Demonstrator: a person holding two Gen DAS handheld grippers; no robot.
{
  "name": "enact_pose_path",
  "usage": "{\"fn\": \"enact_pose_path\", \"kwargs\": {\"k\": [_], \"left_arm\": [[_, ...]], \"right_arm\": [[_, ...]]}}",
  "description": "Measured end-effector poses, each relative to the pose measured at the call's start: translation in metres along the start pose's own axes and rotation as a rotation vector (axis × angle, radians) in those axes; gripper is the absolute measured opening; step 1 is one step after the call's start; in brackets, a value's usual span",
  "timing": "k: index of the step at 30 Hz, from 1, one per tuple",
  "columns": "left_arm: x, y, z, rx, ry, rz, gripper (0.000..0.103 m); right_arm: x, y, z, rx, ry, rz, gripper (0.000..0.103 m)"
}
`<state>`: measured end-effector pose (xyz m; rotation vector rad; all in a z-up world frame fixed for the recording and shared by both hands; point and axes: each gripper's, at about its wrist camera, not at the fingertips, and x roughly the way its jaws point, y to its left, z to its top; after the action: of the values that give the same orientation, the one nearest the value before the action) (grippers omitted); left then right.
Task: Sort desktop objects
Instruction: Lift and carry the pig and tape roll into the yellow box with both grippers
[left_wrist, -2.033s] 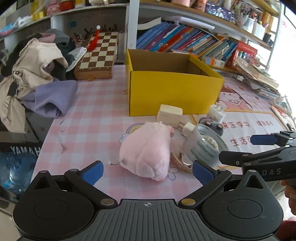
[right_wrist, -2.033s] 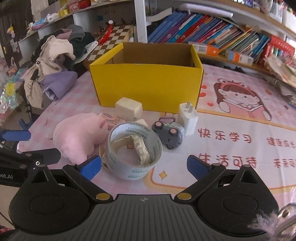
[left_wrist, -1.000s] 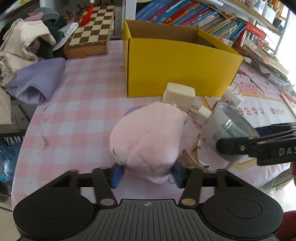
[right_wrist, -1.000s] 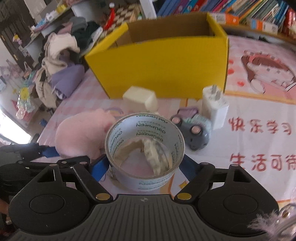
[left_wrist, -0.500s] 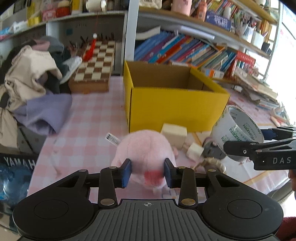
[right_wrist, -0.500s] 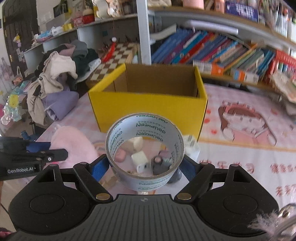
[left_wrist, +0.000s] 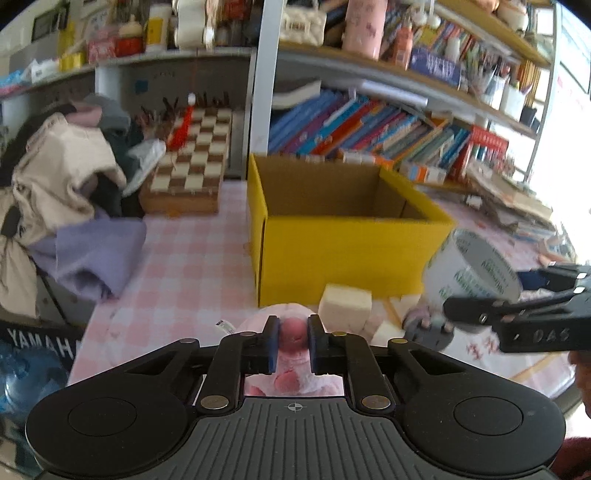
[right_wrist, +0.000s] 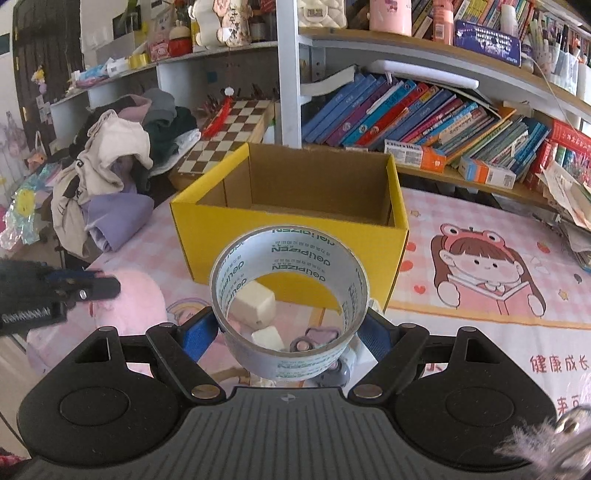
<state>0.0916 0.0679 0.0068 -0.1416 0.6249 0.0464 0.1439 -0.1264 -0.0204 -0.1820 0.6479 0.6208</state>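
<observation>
My left gripper (left_wrist: 291, 341) is shut on the pink plush toy (left_wrist: 293, 373), which hangs low in front of the open yellow box (left_wrist: 347, 240). My right gripper (right_wrist: 288, 332) is shut on a roll of clear tape (right_wrist: 290, 258), held in the air before the yellow box (right_wrist: 295, 236). The tape roll (left_wrist: 469, 269) and right gripper also show at the right of the left wrist view. The plush toy (right_wrist: 140, 299) and left gripper show at the left of the right wrist view. The box looks empty inside.
A cream block (left_wrist: 345, 308), white chargers (right_wrist: 267, 338) and a grey toy car (left_wrist: 428, 332) lie on the pink table in front of the box. A chessboard (left_wrist: 192, 166) and a clothes pile (left_wrist: 62, 199) are at the left. Bookshelves (right_wrist: 424, 118) stand behind.
Both grippers closed on their objects and lifted them: the left took the plush toy, the right the tape roll. Both have risen and now face the yellow box from higher up.
</observation>
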Motion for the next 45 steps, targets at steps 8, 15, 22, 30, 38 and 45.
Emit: {"fn": "enact_pose_path", "kwargs": {"k": [8,15,22,30,38,45], "left_arm": [[-0.019,-0.012,0.024,0.027,-0.117,-0.004,0.014],[-0.023,-0.017,0.047,0.023,-0.182,-0.005,0.014],[-0.016,-0.025,0.076,0.050,-0.241,-0.014,0.014],[0.002,-0.033,0.105,0.068,-0.278,-0.011,0.014],[0.029,-0.036,0.125,0.076,-0.270,0.004,0.014],[0.062,-0.031,0.139,0.055,-0.231,0.026,0.014]], "right_arm": [[-0.006,-0.004,0.009,-0.027,-0.044,-0.001,0.081],[-0.011,-0.016,0.026,-0.059,-0.102,-0.018,0.081],[-0.010,-0.032,0.058,-0.099,-0.171,-0.017,0.081],[0.009,-0.041,0.093,-0.155,-0.211,0.009,0.081],[0.041,-0.049,0.121,-0.211,-0.212,0.036,0.081],[0.081,-0.056,0.137,-0.258,-0.174,0.062,0.081]]}}
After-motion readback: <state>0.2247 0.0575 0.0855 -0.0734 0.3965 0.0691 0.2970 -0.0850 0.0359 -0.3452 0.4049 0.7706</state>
